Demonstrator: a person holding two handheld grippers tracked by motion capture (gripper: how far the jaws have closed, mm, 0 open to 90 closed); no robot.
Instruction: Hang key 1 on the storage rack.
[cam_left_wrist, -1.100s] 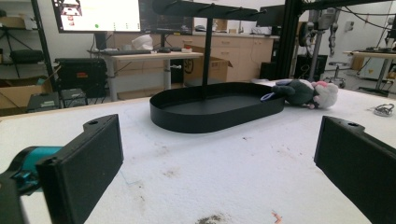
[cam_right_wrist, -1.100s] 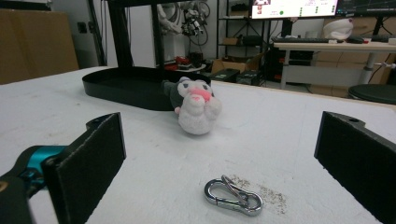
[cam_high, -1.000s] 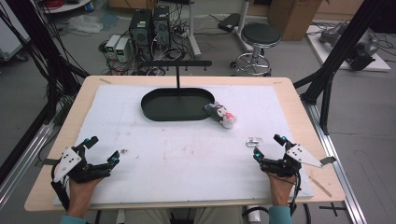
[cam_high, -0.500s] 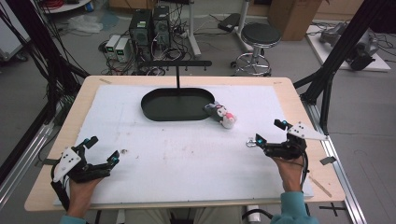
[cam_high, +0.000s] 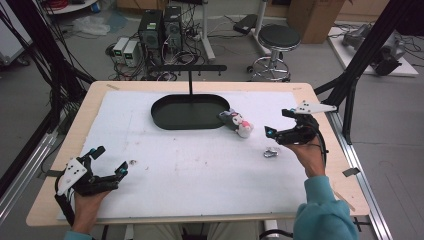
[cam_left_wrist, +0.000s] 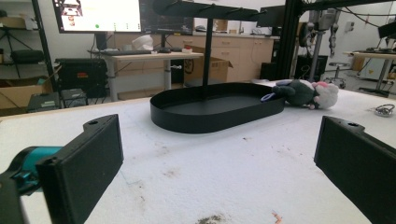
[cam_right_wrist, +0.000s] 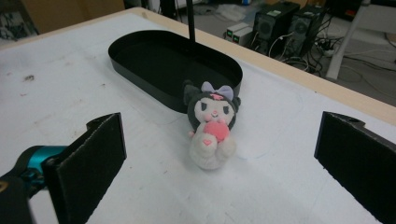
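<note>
Bare white mat (cam_right_wrist: 116, 93) ahead of the plush toy (cam_right_wrist: 211, 122), black tray (cam_right_wrist: 154, 58) just behind.

Fuzzy cloth plush toy (cam_right_wrist: 211, 125) — matt black tray (cam_high: 189, 111).

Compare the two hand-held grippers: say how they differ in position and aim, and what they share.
The left hand-held gripper sits low near the table's front-left corner, far from the plush toy; the right hand-held gripper is raised at the right side, close to it. The left looks toward the black tray; the right centres on the plush toy, which lies against the tray. Both have jaws wide open, holding nothing.
</note>
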